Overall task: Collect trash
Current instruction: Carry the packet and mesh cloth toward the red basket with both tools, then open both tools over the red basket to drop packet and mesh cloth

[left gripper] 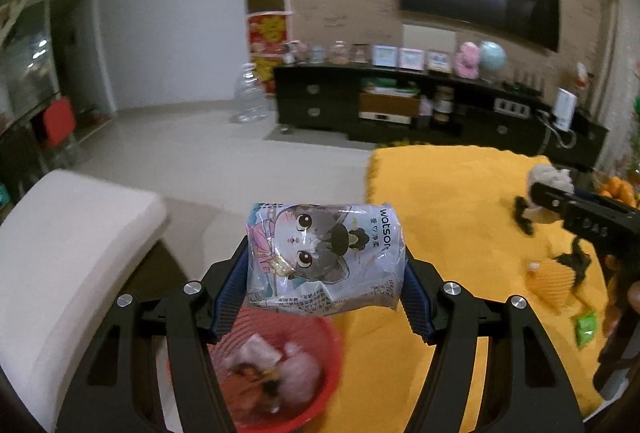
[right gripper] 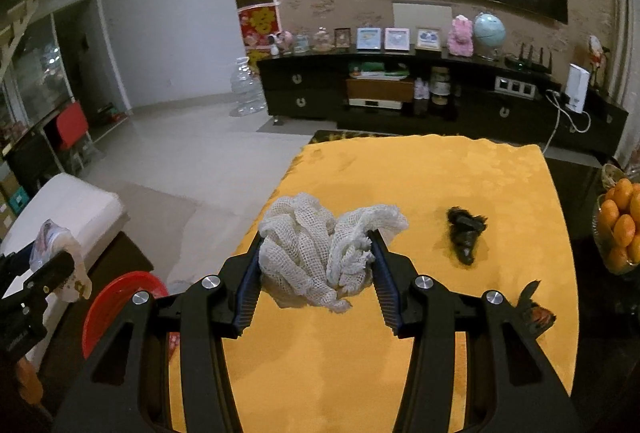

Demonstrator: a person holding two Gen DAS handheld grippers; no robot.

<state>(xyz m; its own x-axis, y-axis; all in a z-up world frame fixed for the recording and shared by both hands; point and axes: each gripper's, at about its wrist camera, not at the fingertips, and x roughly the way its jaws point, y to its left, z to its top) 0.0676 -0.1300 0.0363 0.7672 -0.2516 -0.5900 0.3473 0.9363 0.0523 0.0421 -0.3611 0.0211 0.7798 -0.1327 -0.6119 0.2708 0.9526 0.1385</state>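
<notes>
The left gripper (left gripper: 326, 269) is closed partway on a crumpled tissue packet (left gripper: 322, 257) printed with a cartoon cat, its blue pads pressing both sides. Below the fingers sits a red basket (left gripper: 280, 365) already holding blurred scraps of trash. Right of the fingers, on the yellow tablecloth (left gripper: 452, 201), lie a small green wrapper (left gripper: 585, 327) and an orange ridged piece (left gripper: 550, 279).

The right gripper (right gripper: 316, 253) is closed partway on a bundle of white mesh netting (right gripper: 316, 245), pinched between its pads above the cloth. Right of and beyond those fingers lies a dark clump (right gripper: 466, 233), apart from them. Farther right stands a bowl of oranges (right gripper: 620, 229). Far beyond is a black TV cabinet (right gripper: 400, 101).
</notes>
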